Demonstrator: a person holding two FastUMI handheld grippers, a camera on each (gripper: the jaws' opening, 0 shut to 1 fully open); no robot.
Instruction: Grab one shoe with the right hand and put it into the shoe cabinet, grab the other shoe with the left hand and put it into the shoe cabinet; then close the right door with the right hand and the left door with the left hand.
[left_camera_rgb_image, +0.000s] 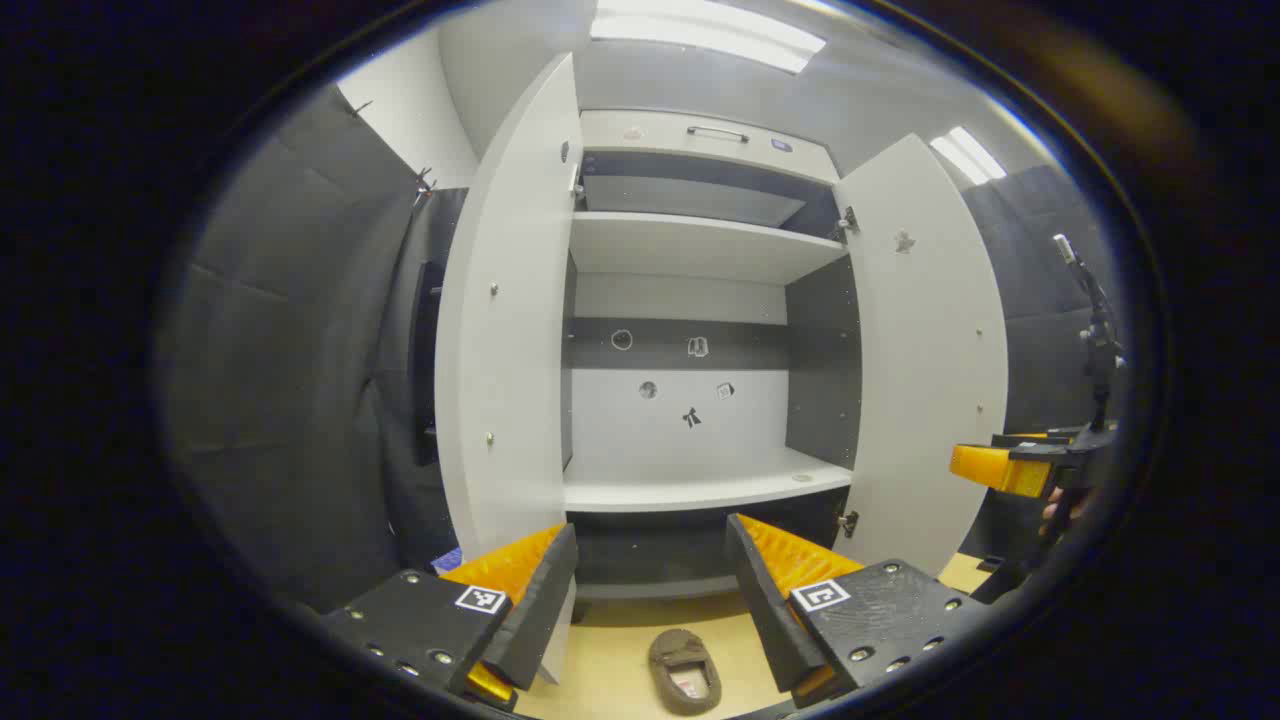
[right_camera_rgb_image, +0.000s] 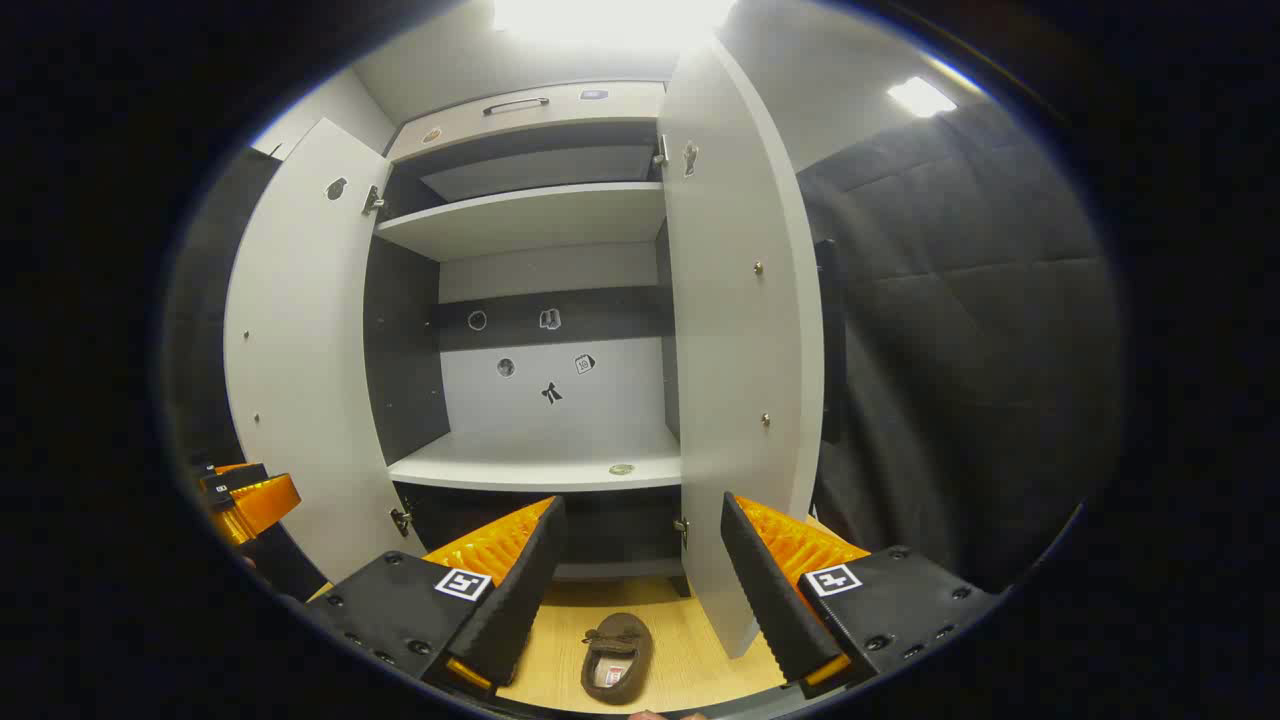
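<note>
Shoes are waiting on the floor as both handheld grippers are held before an open shoe cabinet. In the right gripper view, a brown suede-like moccasin slipper (right_camera_rgb_image: 615, 655) is seen lying on the pale wood-grain floor (right_camera_rgb_image: 690, 650), low and just ahead of the right gripper (right_camera_rgb_image: 640, 580), whose ridged fingers are spread wide with nothing between them. The slipper sits between the two fingers' lines, its long axis pointing away toward the cabinet, its opening and light insole turned up. A short drop forward and down is judged to be all the first grasp calls for, with the jaws set across the slipper's narrow width.

In the left gripper view, a second brown soft slipper (left_camera_rgb_image: 685, 670) is shown in much the same place under the left gripper (left_camera_rgb_image: 650, 590), also wide open and empty, toe end far, heel opening near. Each shoe is judged nearest to the gripper above it.

Beyond them stands the tall light-grey laminate shoe cabinet (right_camera_rgb_image: 540, 460), flat-panelled with dark inner walls, a bare lower shelf and an upper shelf. Its right door (right_camera_rgb_image: 745, 340) and left door (right_camera_rgb_image: 300, 350) are swung fully open, small metal studs dotting their inner faces. Small stickers are scattered on the back panel. Neither shoe has been lifted yet. Soft, floppy uppers are likely to give under the pads, so a grip at the firmer sole edge is judged safer.
</note>
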